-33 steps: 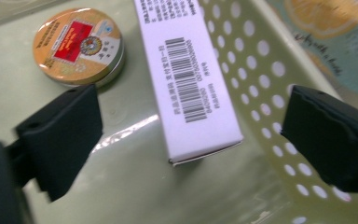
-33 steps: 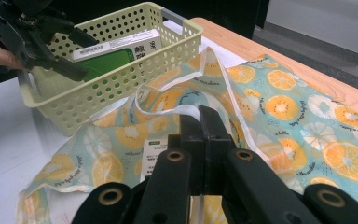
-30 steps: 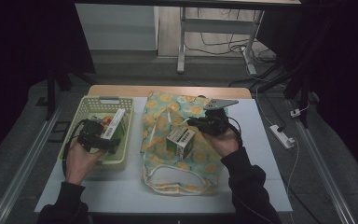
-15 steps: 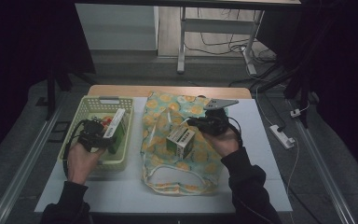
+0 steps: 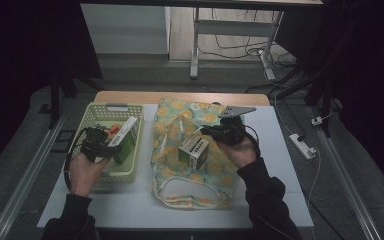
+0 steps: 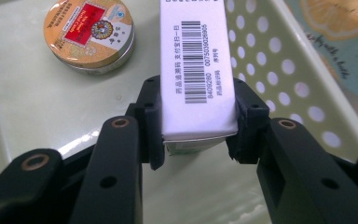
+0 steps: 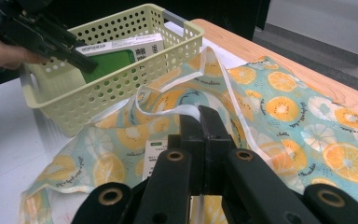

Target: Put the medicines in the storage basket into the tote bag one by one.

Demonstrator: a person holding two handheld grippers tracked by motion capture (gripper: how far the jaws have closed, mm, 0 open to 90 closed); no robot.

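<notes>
My left gripper [image 5: 109, 145] is inside the yellow basket [image 5: 96, 113], shut on a green and white box [image 5: 126, 137]. In the left gripper view the black jaws [image 6: 198, 119] clamp the box's white barcode face [image 6: 196, 56] from both sides, just above the basket floor. My right gripper [image 5: 209, 132] is over the fruit-print cloth bag [image 5: 180, 112], shut on the bag's white-trimmed edge [image 7: 177, 109], which it holds raised. A second green and white box [image 5: 194, 151] stands at the bag's opening, just below the right gripper [image 7: 200, 116].
A round gold and red tin [image 6: 89, 35] lies on the basket floor behind the held box. The basket's perforated wall [image 6: 279, 60] runs close on the right of the left gripper. White table [image 5: 130, 210] lies in front of the basket and the bag.
My left gripper has shifted slightly left and away inside the basket with the box in it. The right gripper and the bag edge have stayed put.
</notes>
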